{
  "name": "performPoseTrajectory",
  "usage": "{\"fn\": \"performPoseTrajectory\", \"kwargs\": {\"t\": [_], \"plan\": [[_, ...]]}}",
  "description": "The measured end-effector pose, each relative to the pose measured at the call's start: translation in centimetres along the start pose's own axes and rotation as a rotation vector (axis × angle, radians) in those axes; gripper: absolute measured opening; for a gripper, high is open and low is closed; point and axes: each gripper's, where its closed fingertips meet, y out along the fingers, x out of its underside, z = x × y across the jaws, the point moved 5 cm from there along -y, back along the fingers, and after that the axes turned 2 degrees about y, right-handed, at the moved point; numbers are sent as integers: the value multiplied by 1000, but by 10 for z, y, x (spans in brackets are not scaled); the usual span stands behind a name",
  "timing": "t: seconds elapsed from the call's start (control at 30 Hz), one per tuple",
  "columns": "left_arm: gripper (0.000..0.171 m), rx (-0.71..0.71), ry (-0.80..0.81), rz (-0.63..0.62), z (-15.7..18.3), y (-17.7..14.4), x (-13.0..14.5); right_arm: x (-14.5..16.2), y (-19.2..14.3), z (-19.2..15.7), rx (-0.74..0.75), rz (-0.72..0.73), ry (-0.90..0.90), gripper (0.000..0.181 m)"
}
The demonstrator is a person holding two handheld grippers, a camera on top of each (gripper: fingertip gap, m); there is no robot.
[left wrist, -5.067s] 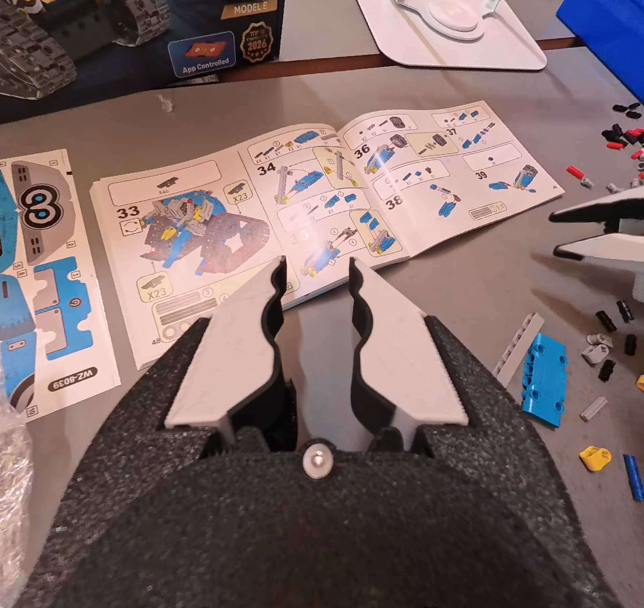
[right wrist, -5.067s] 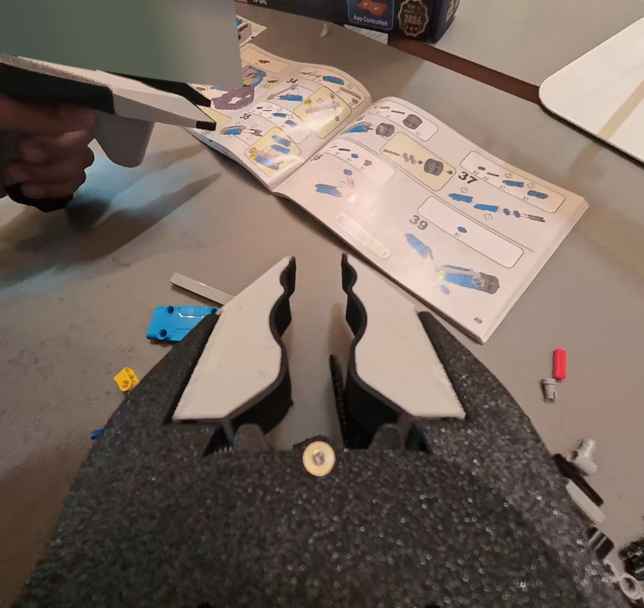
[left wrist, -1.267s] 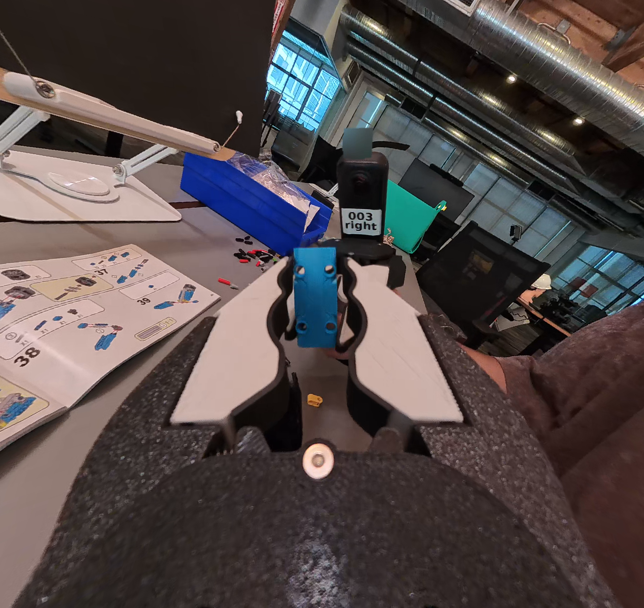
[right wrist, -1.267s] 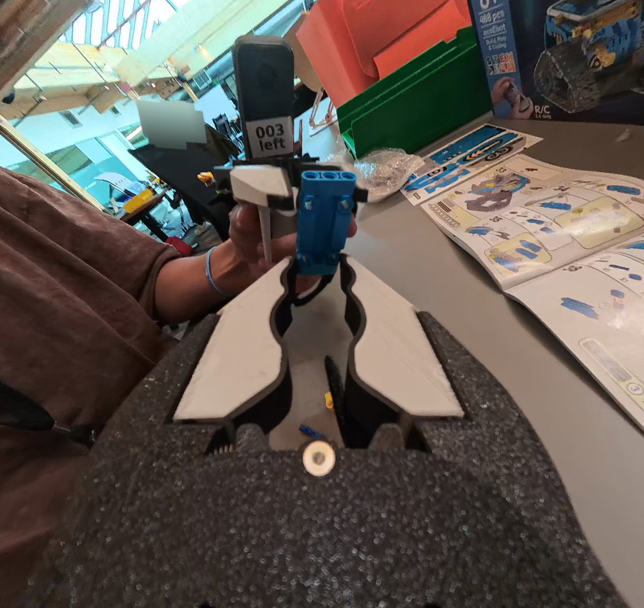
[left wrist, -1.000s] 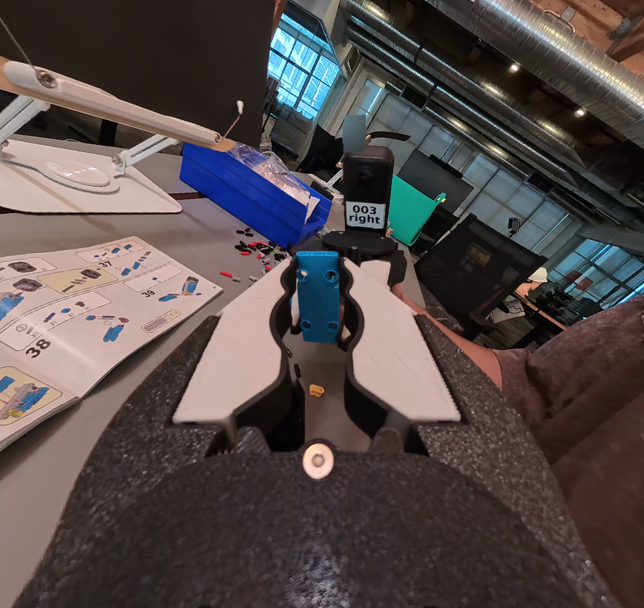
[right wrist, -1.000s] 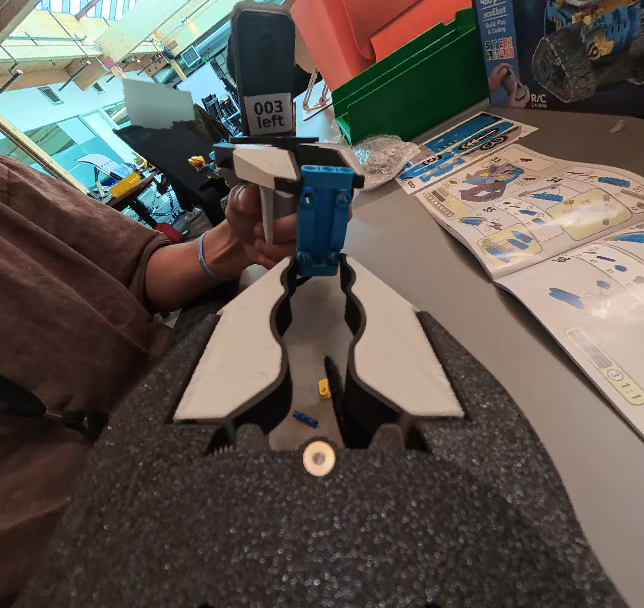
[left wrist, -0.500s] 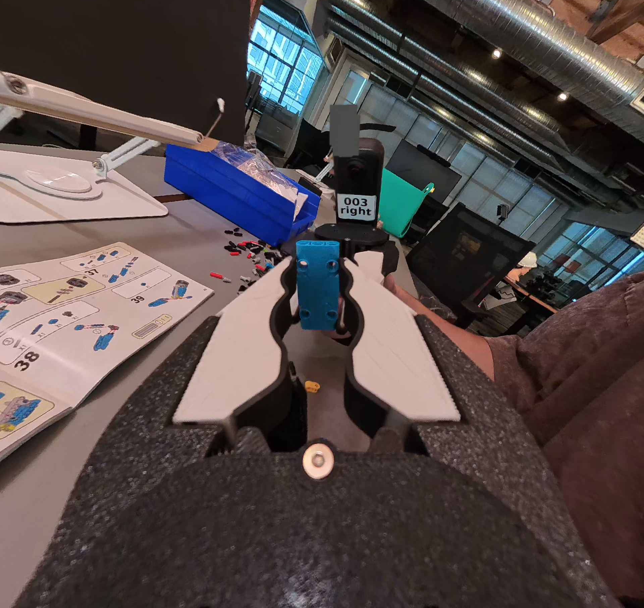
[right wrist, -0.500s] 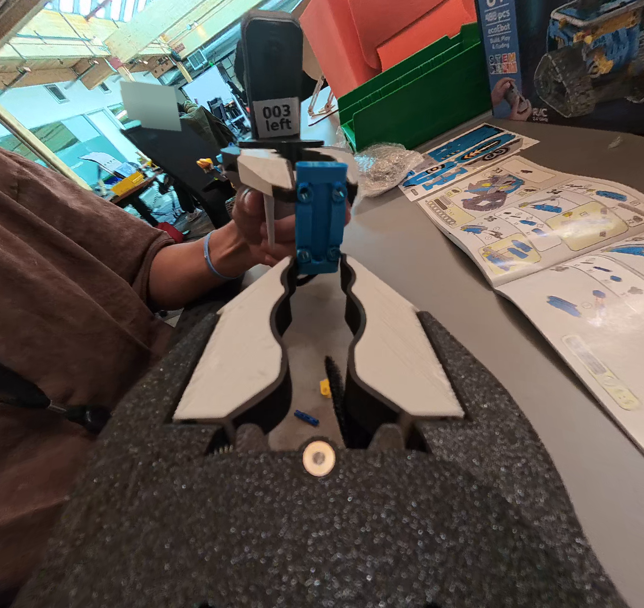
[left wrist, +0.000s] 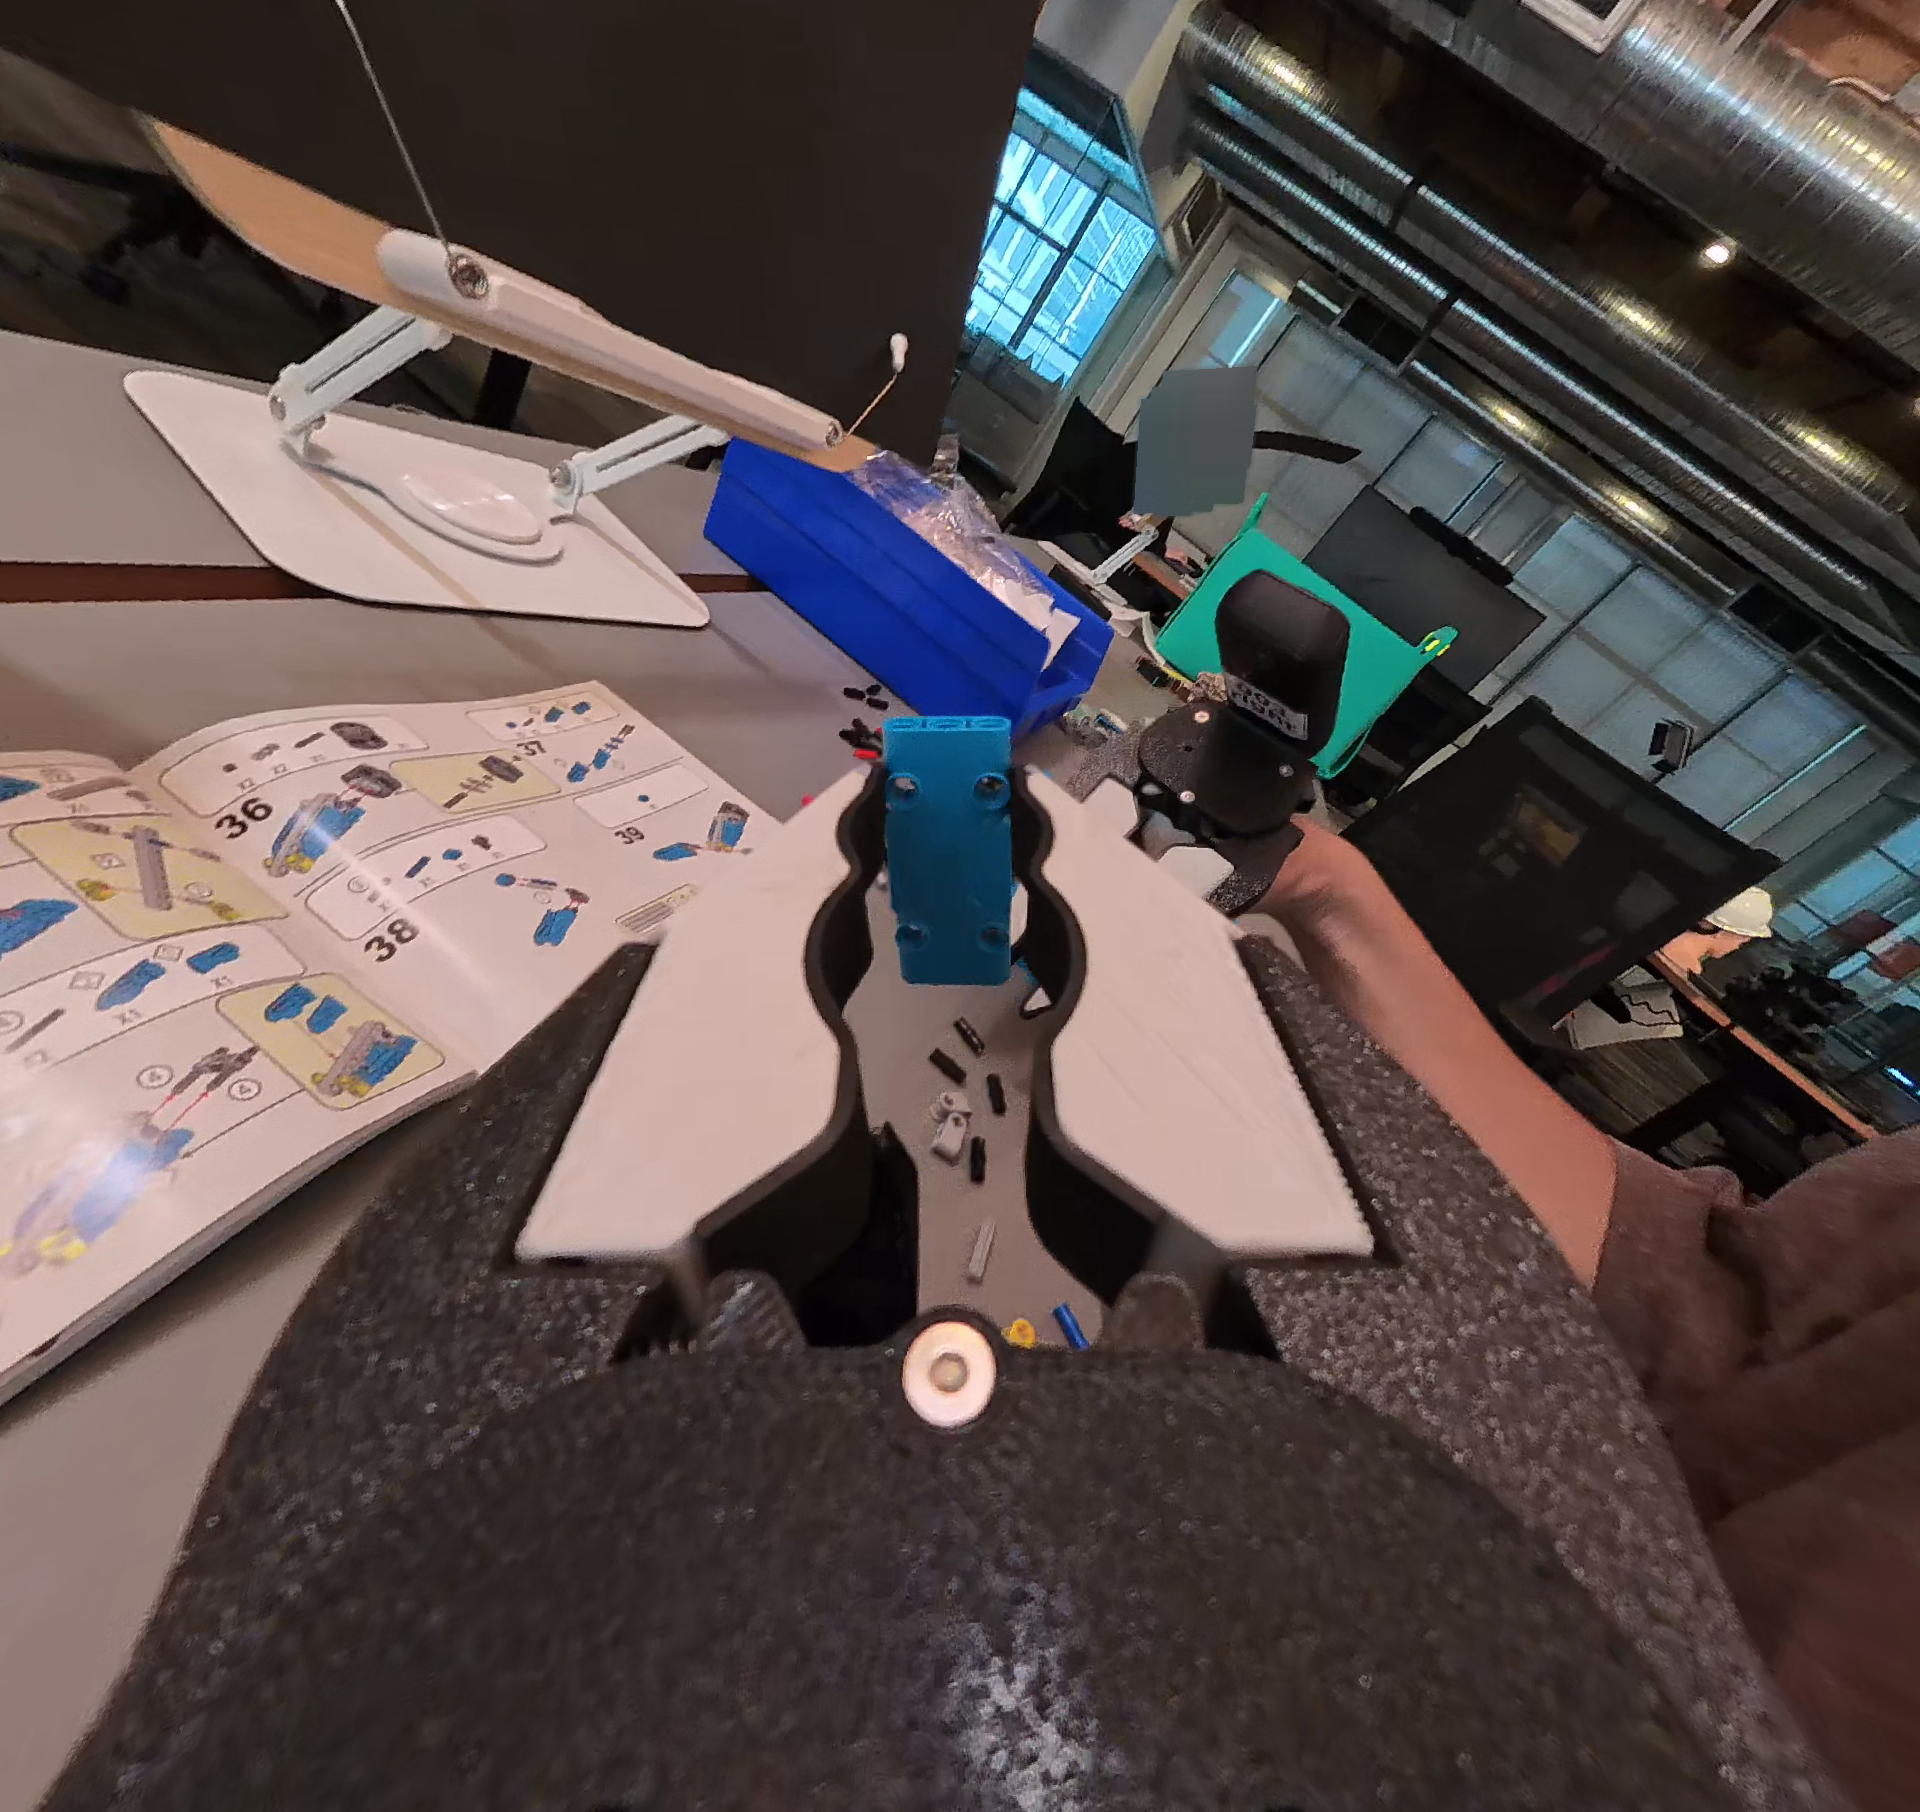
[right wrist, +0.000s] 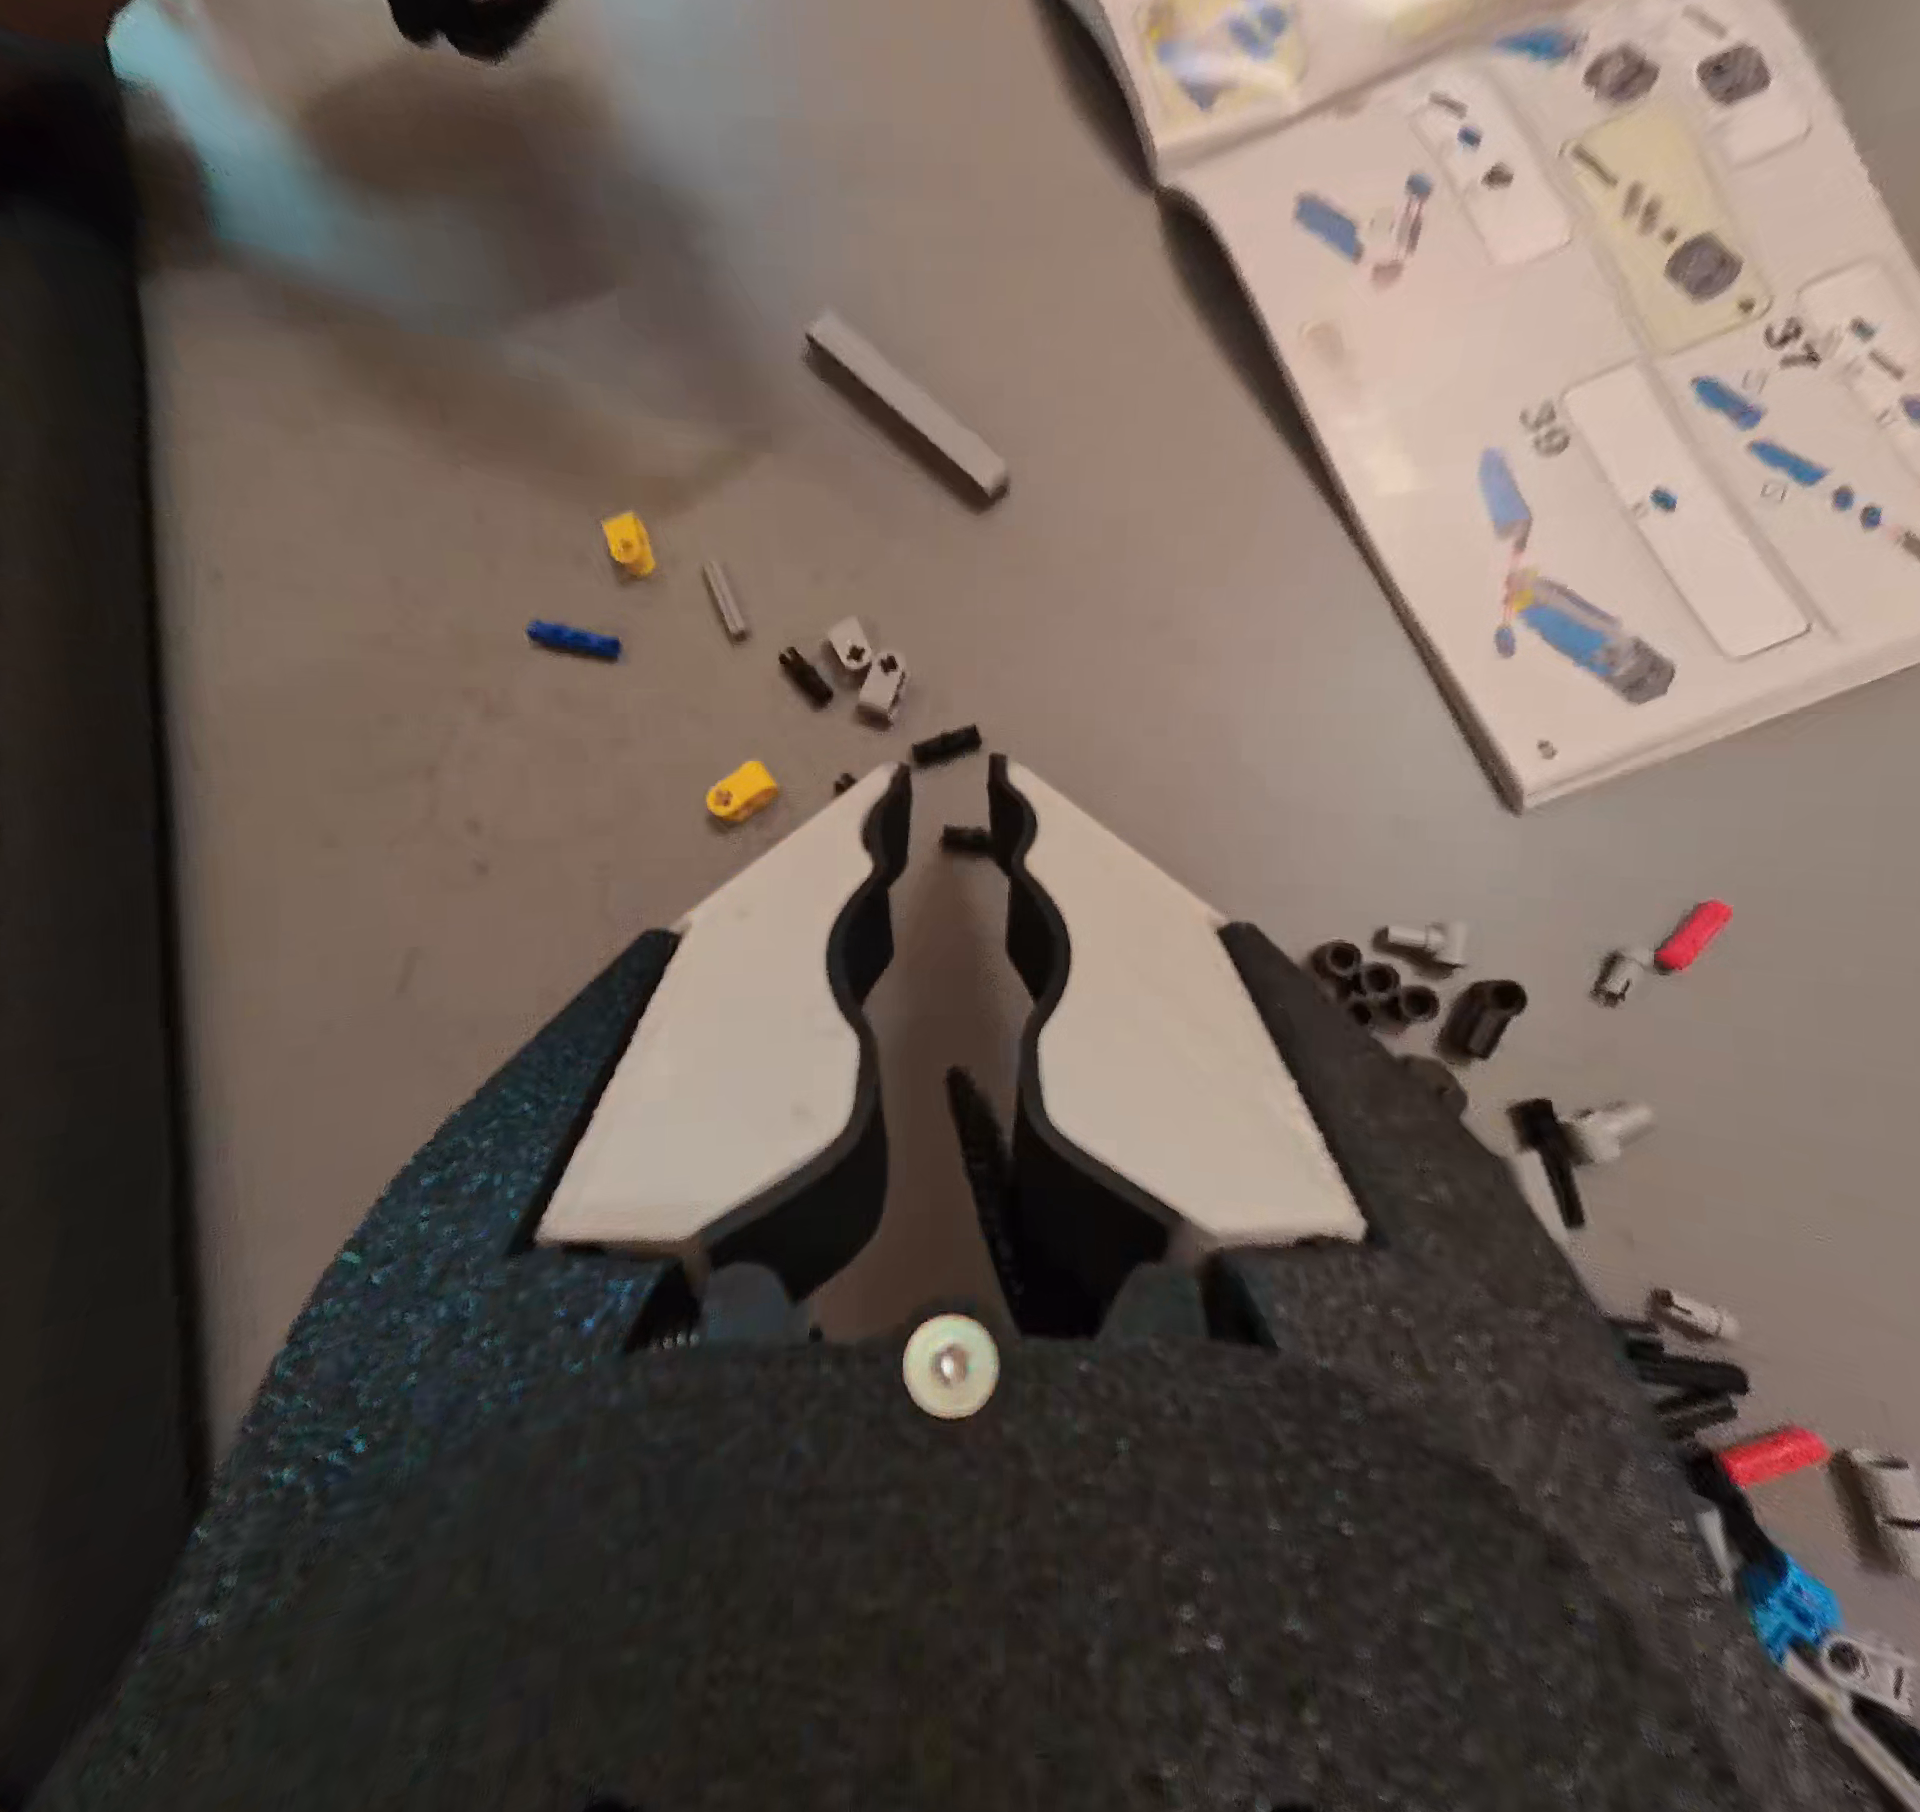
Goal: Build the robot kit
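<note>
Grey tabletop (right wrist: 1091, 567), open instruction booklet (left wrist: 312, 889). Left gripper (left wrist: 948, 806) clamped on upright blue rectangular plastic panel (left wrist: 948, 879), raised clear. Right gripper (right wrist: 948, 775) narrowly parted, empty, tips over small black plastic pins (right wrist: 945, 744).

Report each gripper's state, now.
Left gripper: shut on the blue brick panel.
Right gripper: open, empty, above small black pins.
</note>
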Motion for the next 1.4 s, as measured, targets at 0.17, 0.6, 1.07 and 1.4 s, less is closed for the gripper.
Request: {"fn": "performPoseTrajectory", "kwargs": {"t": [0.17,0.6,1.07,1.4], "plan": [[23,-28,-14,-15,-7,1,4,18,7,7,51,-92,-6,17],[23,-22,-11,2,-1,-1,-2,20,17,7,76,-126,-45,15],[23,-40,29,-79,0,9,12,17,18,5,66,-168,-55,5],[23,-37,120,-152,12,22,27,-87,-4,-21,-38,549,-31,4]]}}
